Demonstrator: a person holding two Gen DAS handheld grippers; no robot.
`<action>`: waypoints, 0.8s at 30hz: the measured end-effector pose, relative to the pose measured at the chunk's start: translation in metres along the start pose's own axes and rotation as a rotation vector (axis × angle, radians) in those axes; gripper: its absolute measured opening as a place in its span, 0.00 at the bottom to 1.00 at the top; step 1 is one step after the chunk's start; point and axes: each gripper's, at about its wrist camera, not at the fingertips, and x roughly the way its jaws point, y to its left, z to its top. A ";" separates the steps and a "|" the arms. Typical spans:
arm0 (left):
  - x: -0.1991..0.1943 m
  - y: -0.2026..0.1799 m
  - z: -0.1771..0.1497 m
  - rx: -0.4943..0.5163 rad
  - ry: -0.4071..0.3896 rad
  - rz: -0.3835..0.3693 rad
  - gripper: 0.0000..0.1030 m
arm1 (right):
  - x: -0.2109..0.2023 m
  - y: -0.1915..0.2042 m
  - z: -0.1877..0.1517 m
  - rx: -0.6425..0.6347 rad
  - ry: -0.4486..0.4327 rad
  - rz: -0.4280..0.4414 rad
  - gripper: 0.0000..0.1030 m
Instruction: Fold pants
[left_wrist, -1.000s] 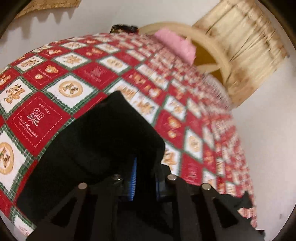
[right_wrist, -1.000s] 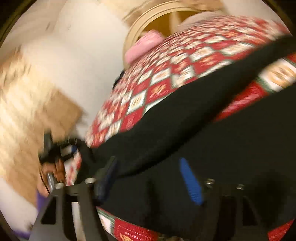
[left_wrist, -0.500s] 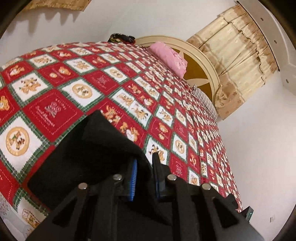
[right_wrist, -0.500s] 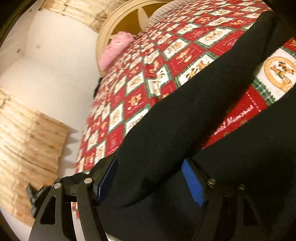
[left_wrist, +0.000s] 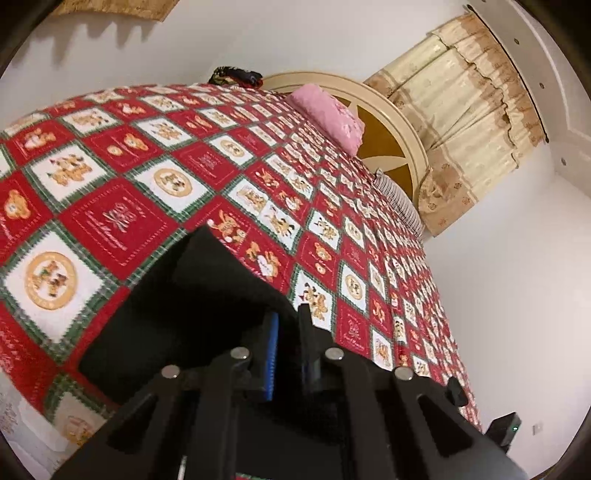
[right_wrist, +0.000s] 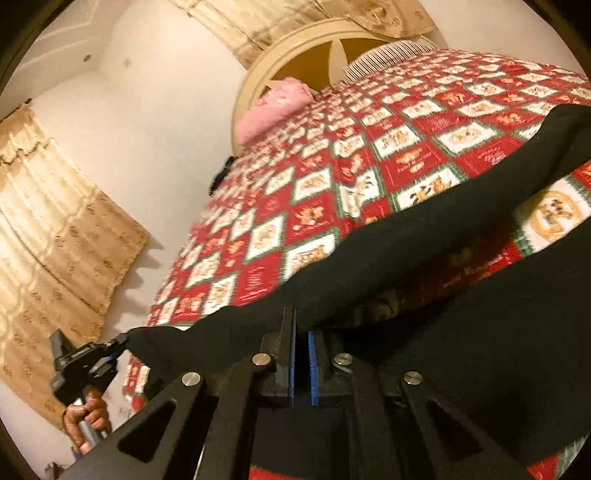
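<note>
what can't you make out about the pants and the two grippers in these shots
- Pants: overall shape and fold state; cut off by the right and lower edges of the right wrist view.
- Left gripper: what the pads press; black cloth covers them in the left wrist view.
- Right gripper: whether cloth lies between its nearly shut pads; black on black.
- Dark thing at the quilt's far edge: too small to name.

The pants (left_wrist: 192, 314) are matt black cloth, soft and light-absorbing. The bedspread (left_wrist: 229, 177) is printed cloth in red, white and green, with a stitched, quilted look. Both grippers, left gripper (left_wrist: 288, 332) and right gripper (right_wrist: 301, 343), are matt black plastic with shiny metal pins and ribbed blue pads. A fluffy pink pillow (left_wrist: 328, 110) lies by the glossy cream headboard (left_wrist: 399, 122); the curtains (left_wrist: 469, 122) are patterned beige fabric
</note>
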 end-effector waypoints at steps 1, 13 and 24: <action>-0.001 0.002 -0.001 0.000 -0.002 0.001 0.09 | -0.006 -0.002 -0.003 0.009 0.006 0.014 0.05; -0.010 0.010 -0.003 -0.030 -0.003 -0.011 0.09 | 0.011 -0.035 -0.025 0.197 0.048 0.050 0.66; -0.005 0.007 -0.006 0.004 0.045 0.020 0.10 | 0.042 -0.042 -0.018 0.232 0.068 -0.073 0.09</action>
